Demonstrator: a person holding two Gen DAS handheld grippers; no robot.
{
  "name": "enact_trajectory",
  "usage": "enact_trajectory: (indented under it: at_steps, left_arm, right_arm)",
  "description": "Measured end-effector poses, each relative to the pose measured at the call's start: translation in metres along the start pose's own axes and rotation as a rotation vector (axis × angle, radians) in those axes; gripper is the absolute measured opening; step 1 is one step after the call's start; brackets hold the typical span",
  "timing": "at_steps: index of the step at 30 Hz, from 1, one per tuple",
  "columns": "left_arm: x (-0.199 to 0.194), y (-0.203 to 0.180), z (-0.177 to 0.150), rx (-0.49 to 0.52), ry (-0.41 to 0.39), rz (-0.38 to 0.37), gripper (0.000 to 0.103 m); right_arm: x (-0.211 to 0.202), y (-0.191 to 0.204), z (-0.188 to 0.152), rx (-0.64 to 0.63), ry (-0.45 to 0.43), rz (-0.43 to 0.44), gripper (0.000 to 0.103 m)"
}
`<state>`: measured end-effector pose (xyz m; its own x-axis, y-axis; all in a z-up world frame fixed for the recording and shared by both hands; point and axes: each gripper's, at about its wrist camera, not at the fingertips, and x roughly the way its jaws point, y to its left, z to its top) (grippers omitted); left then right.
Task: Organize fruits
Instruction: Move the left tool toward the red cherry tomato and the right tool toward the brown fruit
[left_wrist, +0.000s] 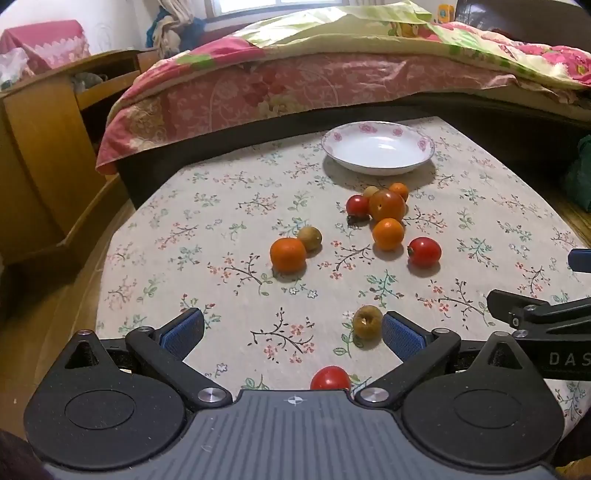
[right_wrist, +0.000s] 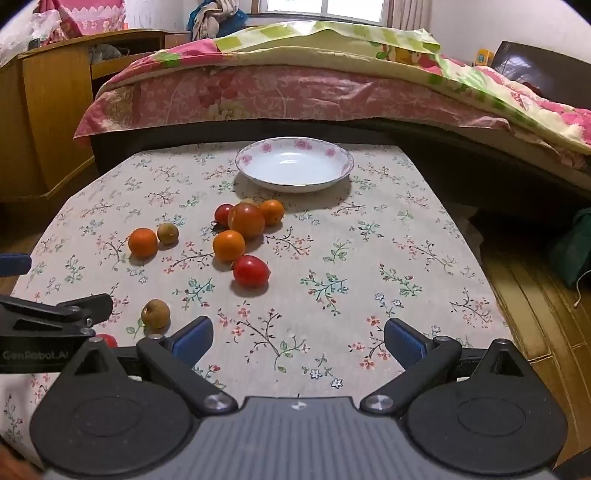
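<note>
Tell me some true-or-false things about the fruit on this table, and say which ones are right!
1. The plate has fruit in it. False: it is empty, and all the fruit lies on the tablecloth.
2. Both grippers have open jaws holding nothing. True: left gripper, right gripper.
3. A small brown fruit lies just beside one blue pad of the left gripper. True.
4. The table is bare wood. False: a flowery tablecloth covers it.
5. A bed stands behind the table. True.
</note>
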<state>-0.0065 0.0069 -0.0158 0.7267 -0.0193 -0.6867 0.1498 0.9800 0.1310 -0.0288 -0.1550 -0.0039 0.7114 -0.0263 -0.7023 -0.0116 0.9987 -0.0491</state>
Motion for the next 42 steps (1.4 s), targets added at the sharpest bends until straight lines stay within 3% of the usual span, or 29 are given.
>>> enact_trajectory:
  at_steps: [42]
  left_arm:
    - [0.0049,-0.0035,0.0029,-0.016,0.05,-0.003,0.102]
  right_arm:
    - [0.0065,0.0021,-0.006,-0.011,0.017,0.004,0.099]
